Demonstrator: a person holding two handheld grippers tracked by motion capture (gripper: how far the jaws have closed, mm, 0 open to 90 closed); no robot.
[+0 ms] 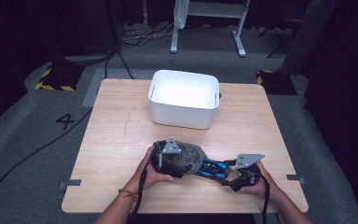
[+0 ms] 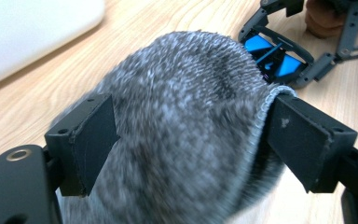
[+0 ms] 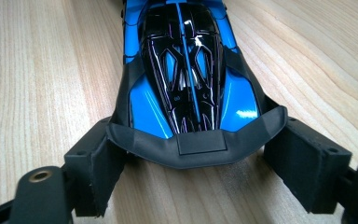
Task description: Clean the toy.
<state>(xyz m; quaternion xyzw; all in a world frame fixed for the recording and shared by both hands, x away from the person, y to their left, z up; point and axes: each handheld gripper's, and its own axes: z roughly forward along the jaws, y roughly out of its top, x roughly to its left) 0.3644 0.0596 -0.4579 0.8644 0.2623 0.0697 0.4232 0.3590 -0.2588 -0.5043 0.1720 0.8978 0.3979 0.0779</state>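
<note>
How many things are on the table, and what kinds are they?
Sock: 1
Toy car: 1
White bin: 1
Total: 3

Number: we read a black "4" on the grey floor (image 1: 37,135), well left of our left gripper (image 1: 168,156).
Other text: we read none.
</note>
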